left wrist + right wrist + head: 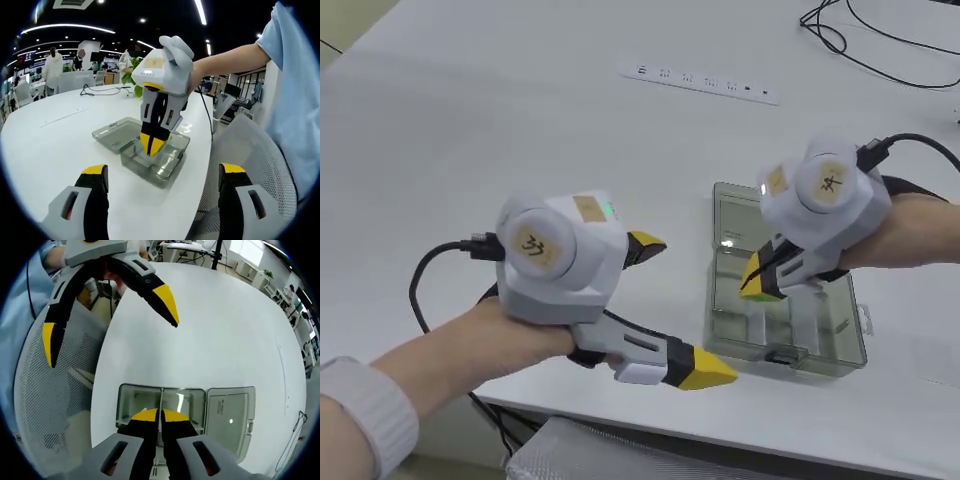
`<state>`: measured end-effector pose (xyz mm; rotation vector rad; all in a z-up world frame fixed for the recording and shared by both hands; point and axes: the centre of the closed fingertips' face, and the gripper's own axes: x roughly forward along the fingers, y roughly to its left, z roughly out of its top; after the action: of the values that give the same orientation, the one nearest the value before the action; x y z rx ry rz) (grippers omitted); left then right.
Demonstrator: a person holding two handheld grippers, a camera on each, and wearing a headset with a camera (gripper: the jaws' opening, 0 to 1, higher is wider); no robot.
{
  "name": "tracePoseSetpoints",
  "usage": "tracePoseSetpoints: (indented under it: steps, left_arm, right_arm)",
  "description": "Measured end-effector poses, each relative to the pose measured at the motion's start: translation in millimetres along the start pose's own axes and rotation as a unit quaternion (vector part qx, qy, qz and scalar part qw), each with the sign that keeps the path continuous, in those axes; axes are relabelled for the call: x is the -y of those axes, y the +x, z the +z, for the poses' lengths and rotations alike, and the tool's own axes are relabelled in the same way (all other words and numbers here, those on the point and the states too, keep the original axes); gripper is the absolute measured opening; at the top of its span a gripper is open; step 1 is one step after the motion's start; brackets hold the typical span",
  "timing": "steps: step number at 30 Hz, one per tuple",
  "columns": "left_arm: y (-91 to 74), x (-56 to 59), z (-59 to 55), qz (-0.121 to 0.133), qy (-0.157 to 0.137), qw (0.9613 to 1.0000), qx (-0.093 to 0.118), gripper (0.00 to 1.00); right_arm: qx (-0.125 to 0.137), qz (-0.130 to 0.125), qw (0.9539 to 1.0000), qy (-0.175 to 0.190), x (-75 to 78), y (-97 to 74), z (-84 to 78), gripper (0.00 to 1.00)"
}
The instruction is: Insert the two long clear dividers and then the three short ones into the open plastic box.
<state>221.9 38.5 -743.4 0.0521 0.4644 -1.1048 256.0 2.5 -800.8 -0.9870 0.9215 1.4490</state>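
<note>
Right claw (pixel 160 416) pinched a thin clear divider (pixel 161 397) over the open transparent plastic box (pixel 127 395). Left claw (pixel 692 308) was spread wide, empty.

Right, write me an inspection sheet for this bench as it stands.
Surface: white table, glossy.
Job's things: clear box, its lid open flat beside it; thin clear divider standing edge-on in the box.
Clutter: power strip on the far side.
Grippers: left gripper open, held off the box near the table's front edge; right gripper shut on the divider, fingers down in the box.
Cables: black cables at the far corner; a lead on the left gripper.
Surroundings: mesh chair; people at other tables.
</note>
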Motion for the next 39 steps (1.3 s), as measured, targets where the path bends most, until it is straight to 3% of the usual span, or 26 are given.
tracePoseSetpoints:
  steps: [2,6,10,14,19,22,25,27,34,39]
  left_arm:
    - [-1.0,-0.4,-0.3,0.001,0.0,1.0,0.0,0.93]
    - [-2.5,-0.8,-1.0,0.002,-0.001,1.0,0.0,0.93]
    - [-3.3,-0.3,-2.1,0.003,-0.003,1.0,-0.001,0.93]
    - [-3.3,0.0,-2.3,0.002,-0.002,1.0,-0.001,0.94]
    - [-3.1,-0.4,-0.7,0.003,-0.002,1.0,-0.001,0.94]
    - [-3.0,-1.2,0.2,0.003,-0.002,1.0,-0.001,0.94]
    - [-3.0,-1.5,1.0,0.003,-0.001,1.0,-0.002,0.94]
    - [-2.7,-1.9,2.2,0.004,0.0,1.0,-0.002,0.95]
    - [-3.2,-4.8,5.9,0.013,-0.003,0.9999,0.001,0.95]
    - [-4.1,-6.2,7.5,0.019,-0.003,0.9998,0.0,0.94]
  right_arm:
    - [0.005,-0.006,1.0,-0.002,1.2,0.7,0.7,0.15]
    - [0.02,0.002,0.9998,0.007,-0.1,-0.9,3.8,0.17]
    - [0.048,-0.015,0.9987,0.007,8.6,-4.0,7.5,0.31]
    - [0.084,-0.013,0.9961,0.026,10.4,-8.2,10.6,0.37]
    - [0.123,-0.038,0.991,0.036,13.6,-13.0,11.5,0.62]
    - [0.16,-0.058,0.9845,0.041,17.7,-16.2,16.7,0.83]
    - [0.173,-0.071,0.9808,0.054,20.8,-20.2,15.0,0.92]
    - [0.195,-0.075,0.9753,0.073,18.2,-25.4,19.3,0.97]
    - [0.229,-0.099,0.9631,0.101,17.4,-38.7,18.6,1.0]
    - [0.249,-0.119,0.9527,0.127,13.5,-49.8,9.0,1.0]
